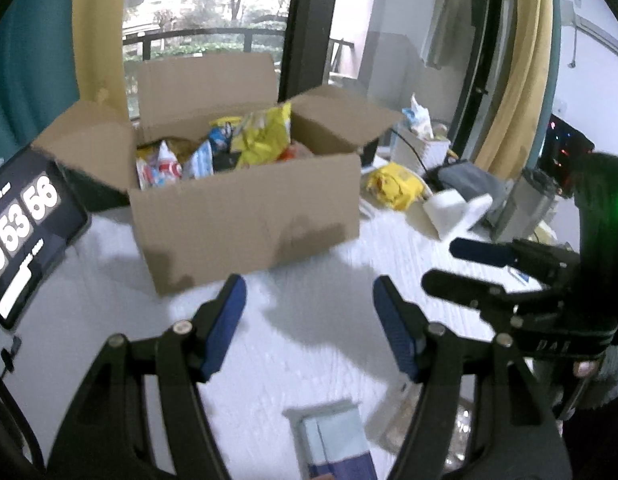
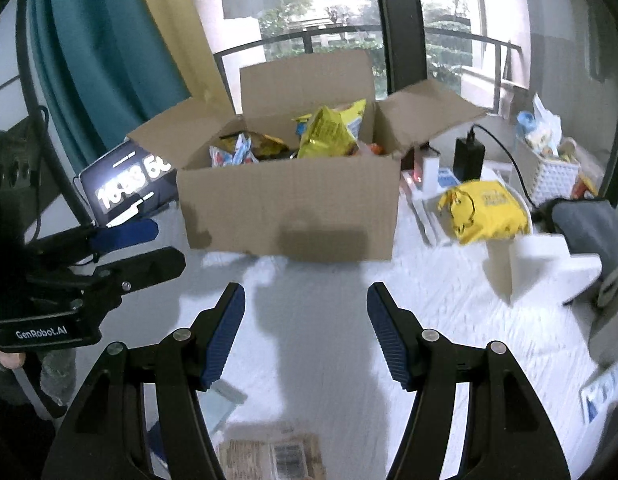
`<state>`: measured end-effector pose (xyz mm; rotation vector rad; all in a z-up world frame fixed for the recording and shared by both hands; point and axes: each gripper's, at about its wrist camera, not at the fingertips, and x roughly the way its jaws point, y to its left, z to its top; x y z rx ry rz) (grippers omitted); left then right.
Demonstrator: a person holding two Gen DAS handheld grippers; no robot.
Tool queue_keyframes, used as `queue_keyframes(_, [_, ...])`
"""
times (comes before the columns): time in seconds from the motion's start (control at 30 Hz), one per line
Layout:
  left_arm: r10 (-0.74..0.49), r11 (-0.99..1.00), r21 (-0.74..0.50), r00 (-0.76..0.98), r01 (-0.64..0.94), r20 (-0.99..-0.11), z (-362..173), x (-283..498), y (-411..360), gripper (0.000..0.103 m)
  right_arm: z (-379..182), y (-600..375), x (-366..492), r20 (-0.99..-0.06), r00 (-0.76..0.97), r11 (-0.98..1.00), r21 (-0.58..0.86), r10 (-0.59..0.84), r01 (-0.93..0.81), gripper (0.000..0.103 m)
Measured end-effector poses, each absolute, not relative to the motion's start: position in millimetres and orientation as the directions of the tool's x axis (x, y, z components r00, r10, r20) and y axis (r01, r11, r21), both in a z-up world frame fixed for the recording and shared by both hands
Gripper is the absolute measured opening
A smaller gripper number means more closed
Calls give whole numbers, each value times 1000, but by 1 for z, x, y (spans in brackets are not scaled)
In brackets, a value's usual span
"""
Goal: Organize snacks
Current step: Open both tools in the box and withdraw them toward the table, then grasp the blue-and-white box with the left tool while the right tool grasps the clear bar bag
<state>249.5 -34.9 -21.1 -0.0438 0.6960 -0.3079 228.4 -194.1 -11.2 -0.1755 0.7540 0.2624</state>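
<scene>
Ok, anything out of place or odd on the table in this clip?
One yellow snack bag lies outside the cardboard box, on a white plate to its right, while the other snacks are piled inside. The box front carries dark patches that look like stains. Both the left gripper and right gripper are open and empty.

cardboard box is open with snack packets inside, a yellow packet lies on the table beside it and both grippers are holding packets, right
Not quite. Neither gripper holds anything: the left gripper and the right gripper both stand open with only bare white table between their fingers, as each wrist view shows. The rest holds: the cardboard box is open with snack packets inside, and a yellow packet lies beside it.
</scene>
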Motion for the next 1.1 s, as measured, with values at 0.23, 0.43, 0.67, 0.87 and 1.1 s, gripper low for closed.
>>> queue_keyframes(0.23, [-293, 955, -165, 686, 247, -667, -47, 228, -33, 68, -28, -211, 204, -716, 679, 964, -29, 165, -265, 67])
queue_keyframes(0.43, [-291, 954, -162, 659, 251, -694, -65, 210, -36, 68, -42, -224, 189, -735, 658, 970, -1, 165, -244, 67])
queue_keyframes(0.67, [-307, 948, -184, 605, 258, -735, -85, 192, -43, 68, -65, -232, 171, -773, 608, 966, 19, 177, -258, 67])
queue_keyframes(0.87, [-303, 949, -191, 569, 249, -765, -101, 181, -48, 68, -84, -236, 158, -802, 561, 961, 55, 204, -271, 67])
queue_keyframes(1.1, [-288, 951, -172, 530, 258, -797, -114, 174, -53, 68, -98, -236, 149, -822, 527, 956, 71, 217, -283, 67])
